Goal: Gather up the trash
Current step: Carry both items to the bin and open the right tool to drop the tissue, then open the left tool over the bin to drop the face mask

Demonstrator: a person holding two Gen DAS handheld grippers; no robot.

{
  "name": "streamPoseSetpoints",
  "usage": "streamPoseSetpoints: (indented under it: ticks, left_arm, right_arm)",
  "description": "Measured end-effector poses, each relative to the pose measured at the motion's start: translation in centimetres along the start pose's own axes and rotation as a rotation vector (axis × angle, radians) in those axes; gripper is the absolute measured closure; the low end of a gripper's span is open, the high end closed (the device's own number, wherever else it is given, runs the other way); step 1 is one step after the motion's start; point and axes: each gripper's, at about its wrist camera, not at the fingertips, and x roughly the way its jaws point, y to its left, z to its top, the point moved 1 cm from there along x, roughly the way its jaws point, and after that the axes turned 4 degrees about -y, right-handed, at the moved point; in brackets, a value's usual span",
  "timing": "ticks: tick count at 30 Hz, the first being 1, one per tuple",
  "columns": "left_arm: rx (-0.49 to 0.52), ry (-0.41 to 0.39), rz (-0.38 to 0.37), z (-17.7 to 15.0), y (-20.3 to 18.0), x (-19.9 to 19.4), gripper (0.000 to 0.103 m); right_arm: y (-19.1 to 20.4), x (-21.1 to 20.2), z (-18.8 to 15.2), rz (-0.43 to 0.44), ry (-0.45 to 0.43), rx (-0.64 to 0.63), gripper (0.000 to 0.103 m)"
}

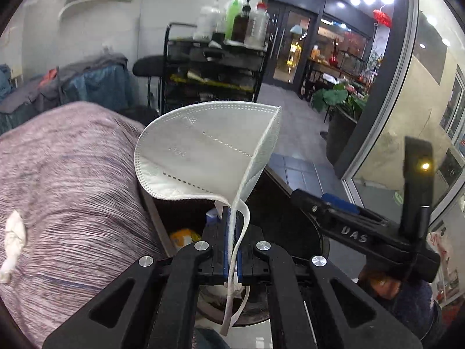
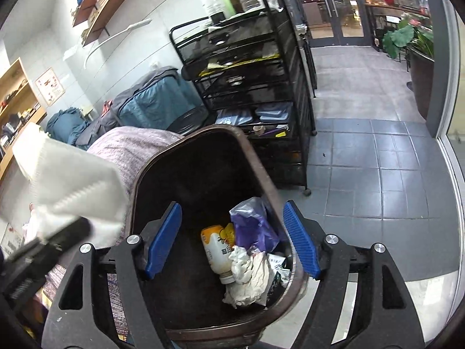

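Note:
My left gripper (image 1: 231,232) is shut on a white face mask (image 1: 203,151) by its lower corner, ear loops dangling, held up beside the bin. The mask also shows blurred at the left of the right wrist view (image 2: 72,180), with the left gripper (image 2: 49,247) under it. My right gripper (image 2: 232,238) is open and empty, hovering over the dark brown trash bin (image 2: 203,160). Inside the bin lie a yellow bottle (image 2: 215,247), a purple bag (image 2: 252,226) and crumpled white paper (image 2: 250,276). The right gripper appears at right in the left wrist view (image 1: 363,229).
A purple striped cloth-covered surface (image 1: 64,180) lies left of the bin, with a crumpled white tissue (image 1: 13,232) on it. A black wire cart (image 2: 255,81) with bottles stands behind the bin. Blue bags (image 2: 151,99) sit by the wall. Tiled floor (image 2: 377,168) stretches right toward glass doors.

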Motion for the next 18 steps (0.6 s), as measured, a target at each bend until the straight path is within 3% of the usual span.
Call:
streamPoseSetpoints:
  ticks: [12, 14, 16, 18]
  left_arm:
    - [0.025, 0.12, -0.008, -0.1, -1.2, 3.5, 0.098]
    - [0.027, 0.127, -0.012, -0.2, -1.2, 3.7, 0.091]
    - [0.031, 0.122, -0.006, -0.2, -1.2, 3.6, 0.054]
    - [0.025, 0.086, -0.003, -0.3, -1.1, 3.0, 0.034]
  right_arm:
    - [-1.8, -0.2, 0.2, -0.038, -0.007, 0.037, 0.028]
    - [-2.0, -0.3, 0.3, -0.047, -0.011, 0.042, 0.028]
    - [-2.4, -0.4, 0.3, -0.055, -0.014, 0.048, 0.028]
    - [-2.6, -0.4, 0.4, -0.062, -0.015, 0.053, 0.028]
